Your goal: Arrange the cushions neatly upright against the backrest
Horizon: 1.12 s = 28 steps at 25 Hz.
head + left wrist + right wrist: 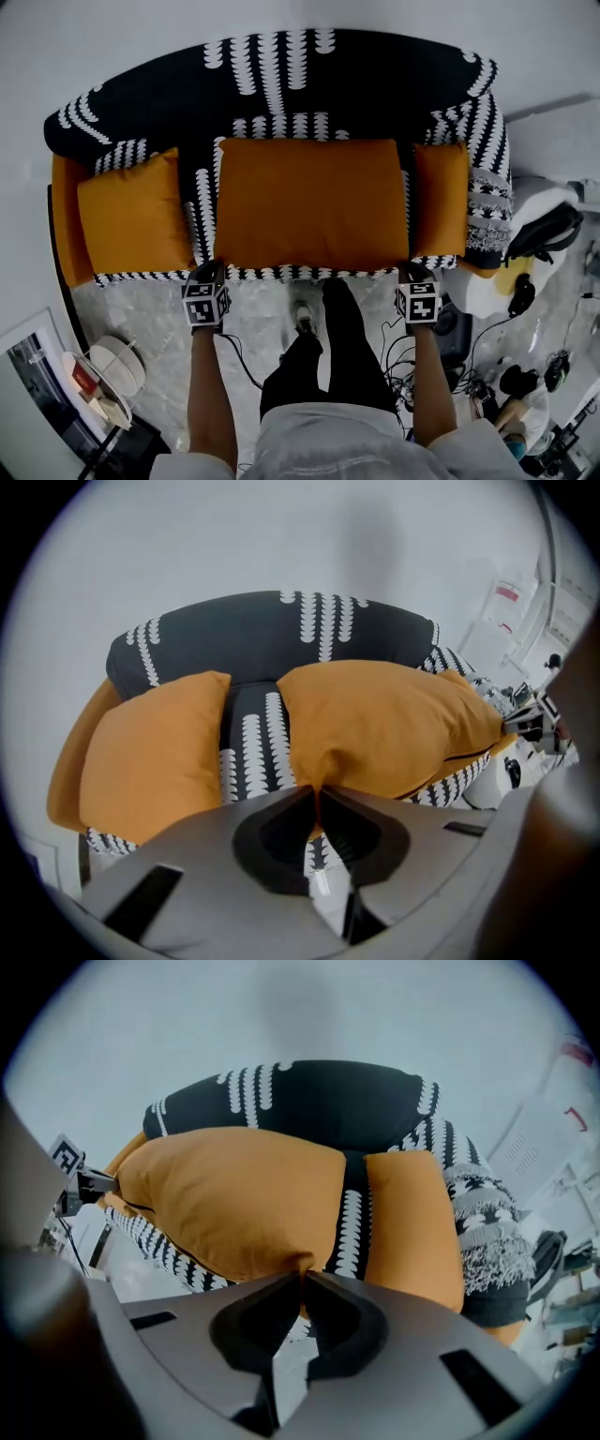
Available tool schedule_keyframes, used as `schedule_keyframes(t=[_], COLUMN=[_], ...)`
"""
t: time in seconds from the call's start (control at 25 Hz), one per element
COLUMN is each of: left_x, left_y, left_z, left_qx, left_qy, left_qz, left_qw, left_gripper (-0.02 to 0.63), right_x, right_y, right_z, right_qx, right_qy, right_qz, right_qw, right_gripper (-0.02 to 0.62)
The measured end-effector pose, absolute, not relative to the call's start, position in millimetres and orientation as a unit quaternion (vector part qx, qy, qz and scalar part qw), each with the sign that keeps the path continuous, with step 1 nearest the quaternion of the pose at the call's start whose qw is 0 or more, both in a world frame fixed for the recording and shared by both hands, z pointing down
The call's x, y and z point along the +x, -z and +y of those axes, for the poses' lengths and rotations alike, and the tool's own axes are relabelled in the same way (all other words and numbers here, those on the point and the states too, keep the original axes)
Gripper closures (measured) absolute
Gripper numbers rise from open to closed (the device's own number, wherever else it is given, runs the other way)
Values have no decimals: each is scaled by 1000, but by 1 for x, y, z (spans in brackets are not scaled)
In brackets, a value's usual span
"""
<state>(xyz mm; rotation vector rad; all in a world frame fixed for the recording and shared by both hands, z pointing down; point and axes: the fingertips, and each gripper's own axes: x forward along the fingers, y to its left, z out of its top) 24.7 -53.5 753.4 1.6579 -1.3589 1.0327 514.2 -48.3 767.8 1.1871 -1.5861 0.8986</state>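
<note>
Left gripper (pixel 208 274) and right gripper (pixel 413 274) each clamp a corner of the middle cushion (pixel 309 202), on the edge farthest from the backrest (pixel 281 84). Step in hand: lift. Next: tip it upright against the backrest.

The large orange cushion (pixel 309 202) is rectangular and plump. It spans the middle of the sofa's seat (pixel 202 206), with its far edge near the black backrest (pixel 281 84), which is patterned in white. Its two front corners are bunched, one pinched in the left tongs (pixel 317 794) and the other in the right tongs (pixel 302 1279). A smaller orange cushion (pixel 131 225) sits at the left end, tilted toward the sofa's side. A third orange cushion (pixel 441 197) at the right end shows narrow from above and leans against the arm there. Strips of patterned seat separate all three.
</note>
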Motion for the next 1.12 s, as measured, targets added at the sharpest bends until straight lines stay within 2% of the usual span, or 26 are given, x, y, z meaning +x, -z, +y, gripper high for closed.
schedule_keyframes(t=[0.56, 0.92, 1.04, 1.12], left_x=[18, 1, -2, -3], left_y=[-678, -661, -647, -634], left_z=[-188, -286, -326, -352], left_qx=[588, 598, 616, 627], left_qy=[-360, -357, -360, -371], left_qz=[-626, -640, -638, -634], left_qw=[363, 324, 289, 259], left_gripper=[565, 563, 544, 489], right_x=[500, 482, 481, 485], right_y=[-675, -641, -627, -616], right_z=[-190, -289, -330, -359], right_qx=[457, 468, 492, 514], right_qy=[-306, -262, -243, -218], right_qz=[-707, -742, -740, -736], right_qw=[445, 402, 390, 383], right_gripper=[574, 574, 572, 546])
